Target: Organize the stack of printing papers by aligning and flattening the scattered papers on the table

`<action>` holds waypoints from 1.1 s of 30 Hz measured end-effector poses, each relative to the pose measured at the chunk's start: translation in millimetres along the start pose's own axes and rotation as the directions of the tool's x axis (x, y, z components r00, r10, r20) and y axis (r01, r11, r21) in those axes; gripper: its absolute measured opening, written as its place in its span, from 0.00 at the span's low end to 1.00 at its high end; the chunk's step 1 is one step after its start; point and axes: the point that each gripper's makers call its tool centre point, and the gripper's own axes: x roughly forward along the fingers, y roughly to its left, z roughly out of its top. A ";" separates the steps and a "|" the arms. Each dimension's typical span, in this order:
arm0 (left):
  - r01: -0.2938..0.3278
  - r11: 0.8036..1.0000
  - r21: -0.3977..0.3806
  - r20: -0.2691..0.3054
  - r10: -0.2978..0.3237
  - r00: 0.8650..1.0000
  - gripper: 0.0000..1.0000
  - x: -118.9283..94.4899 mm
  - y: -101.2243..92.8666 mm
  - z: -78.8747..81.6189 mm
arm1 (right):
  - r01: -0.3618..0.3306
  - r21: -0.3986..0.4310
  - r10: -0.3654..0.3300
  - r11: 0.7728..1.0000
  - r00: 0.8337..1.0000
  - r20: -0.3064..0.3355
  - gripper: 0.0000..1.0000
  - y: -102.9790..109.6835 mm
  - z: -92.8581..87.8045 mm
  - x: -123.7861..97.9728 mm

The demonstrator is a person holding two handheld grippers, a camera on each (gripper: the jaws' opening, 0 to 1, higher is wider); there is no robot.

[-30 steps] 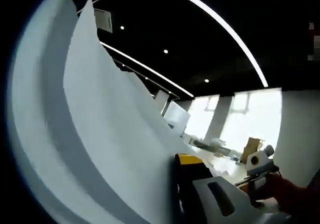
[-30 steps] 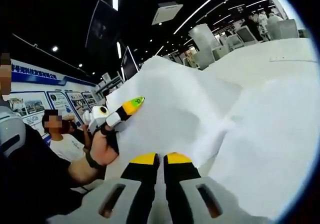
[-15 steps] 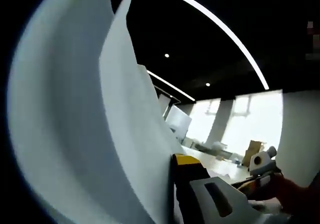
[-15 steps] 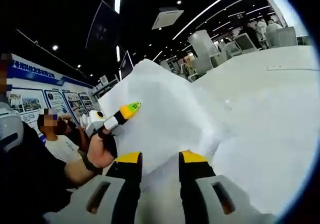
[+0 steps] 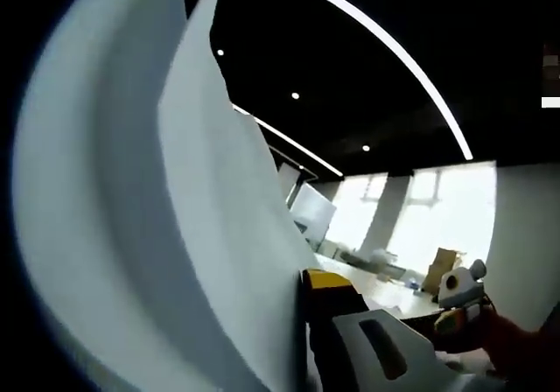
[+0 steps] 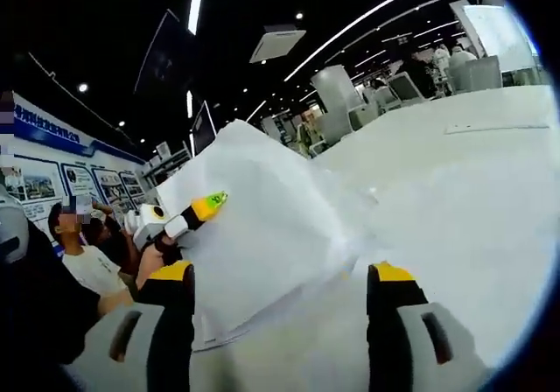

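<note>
Lifting one paper stack [image 6: 262, 234].

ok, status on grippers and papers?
Left gripper shut on lifted papers. Right gripper open, jaws wide, papers between, untouched. Table ahead, nothing blocking.

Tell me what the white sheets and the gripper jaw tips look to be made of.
Sheets: thin matte white paper by the look; they bow and curl in broad soft folds without holding shape. Right gripper jaw tips: yellow caps on black fingers, seemingly moulded plastic or rubber, smooth with a dull sheen. The left gripper has a similar yellow-green tip.
</note>
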 end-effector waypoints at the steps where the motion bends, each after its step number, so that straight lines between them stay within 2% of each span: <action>1: 0.000 1.000 0.000 0.000 0.000 1.000 0.08 -0.1 0.1 0.0 | 0.004 -0.006 -0.004 1.000 1.000 0.001 0.83 0.3 -0.1 0.0; 4: -0.001 1.000 -0.004 0.001 0.001 1.000 0.08 -0.4 0.3 0.1 | 0.012 -0.016 -0.012 1.000 1.000 0.020 0.90 1.1 3.1 0.0; 9: -0.002 1.000 -0.007 0.003 0.002 1.000 0.08 -0.9 0.5 0.4 | -0.003 -0.005 0.003 1.000 0.998 0.055 0.90 4.4 10.4 -1.8; 19: -0.003 1.000 -0.011 0.004 0.003 1.000 0.08 -0.9 1.3 0.4 | 0.033 -0.002 -0.033 0.999 0.996 0.081 0.90 -4.4 15.6 -10.9; 23: -0.003 1.000 -0.011 0.004 0.003 1.000 0.08 -0.7 0.9 0.3 | 0.023 0.021 -0.025 1.000 0.994 0.107 0.90 -4.5 21.0 -12.4; 33: -0.003 1.000 -0.018 0.004 0.004 1.000 0.09 -0.5 1.3 0.3 | 0.034 0.003 -0.034 0.999 0.994 0.104 0.90 -3.2 21.1 -11.7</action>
